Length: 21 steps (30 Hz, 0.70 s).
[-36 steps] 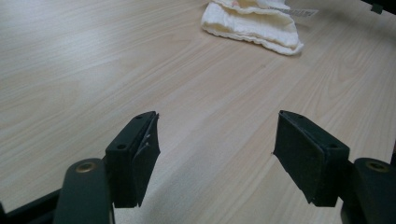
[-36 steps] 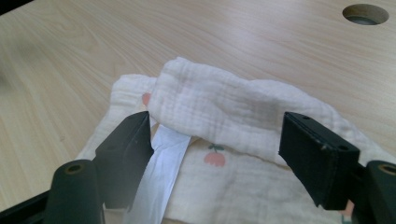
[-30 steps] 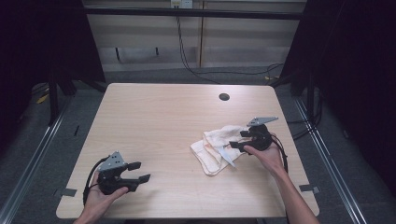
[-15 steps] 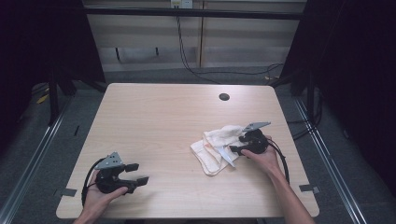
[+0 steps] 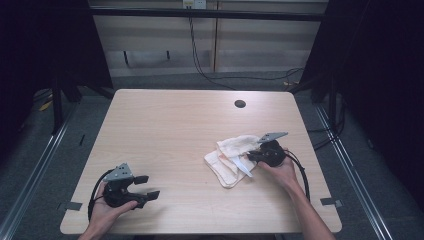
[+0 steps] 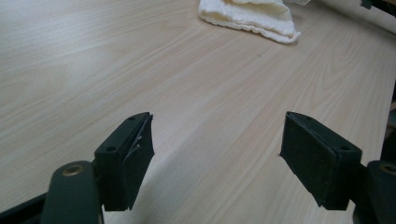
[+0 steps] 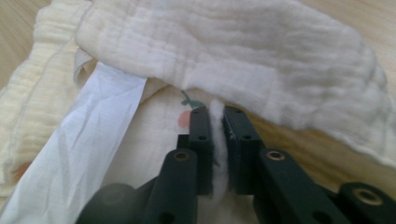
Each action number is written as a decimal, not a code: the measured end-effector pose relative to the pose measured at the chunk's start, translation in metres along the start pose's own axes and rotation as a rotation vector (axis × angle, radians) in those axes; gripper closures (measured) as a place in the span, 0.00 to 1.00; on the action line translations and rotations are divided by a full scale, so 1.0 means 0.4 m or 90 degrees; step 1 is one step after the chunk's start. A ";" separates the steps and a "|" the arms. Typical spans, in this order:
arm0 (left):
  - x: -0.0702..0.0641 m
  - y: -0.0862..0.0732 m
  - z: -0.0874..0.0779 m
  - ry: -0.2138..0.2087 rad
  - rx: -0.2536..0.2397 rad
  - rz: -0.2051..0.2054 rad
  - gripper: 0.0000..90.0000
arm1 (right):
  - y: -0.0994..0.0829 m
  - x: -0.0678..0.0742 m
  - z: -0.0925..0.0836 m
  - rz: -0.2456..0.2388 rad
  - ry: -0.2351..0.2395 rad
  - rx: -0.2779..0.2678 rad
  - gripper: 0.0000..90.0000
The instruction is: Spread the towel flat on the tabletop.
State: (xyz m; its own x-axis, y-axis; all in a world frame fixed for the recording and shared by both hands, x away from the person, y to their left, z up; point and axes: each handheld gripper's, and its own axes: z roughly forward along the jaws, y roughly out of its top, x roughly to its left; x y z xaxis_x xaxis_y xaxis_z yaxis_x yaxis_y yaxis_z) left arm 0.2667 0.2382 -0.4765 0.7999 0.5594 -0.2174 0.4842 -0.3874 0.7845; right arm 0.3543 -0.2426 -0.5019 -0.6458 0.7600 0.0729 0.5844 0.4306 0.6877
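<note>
Now my right claw (image 7: 215, 140) has just clenched on a pinch of the cloth (image 5: 232, 152), a crumpled cream muslin with wavy hems, a white tag (image 7: 88, 140) and a small printed motif, lying near the desk's (image 5: 175, 130) right edge. My left claw (image 6: 215, 154) stands released near the front left corner.

Pale, matt wood-grain tabletop (image 5: 170, 140), smooth, mid-frame. Cream crinkled gauze cloth (image 7: 224, 51), soft and wrinkled, across the top of the right gripper view; smooth white label strip (image 7: 84, 140) lower left. Matt black plastic-looking gripper jaws, roughish pads (image 6: 135, 158) at lower left.
</note>
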 end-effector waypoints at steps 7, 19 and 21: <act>-0.003 0.001 -0.004 0.003 -0.005 0.003 0.29 | 0.005 0.019 0.005 0.008 0.008 0.003 0.97; 0.007 -0.001 -0.004 0.013 -0.004 -0.021 0.33 | 0.016 0.070 0.023 -0.012 0.049 0.000 0.97; 0.006 -0.001 -0.002 0.014 -0.001 -0.018 0.34 | 0.018 0.080 0.026 -0.018 0.058 0.003 0.97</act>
State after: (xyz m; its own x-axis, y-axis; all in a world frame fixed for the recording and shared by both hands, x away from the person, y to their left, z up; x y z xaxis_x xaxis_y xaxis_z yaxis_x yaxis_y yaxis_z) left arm 0.2682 0.2403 -0.4768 0.7778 0.5860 -0.2271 0.5060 -0.3696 0.7794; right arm 0.3428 -0.2100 -0.5019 -0.7035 0.7006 0.1194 0.5678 0.4530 0.6873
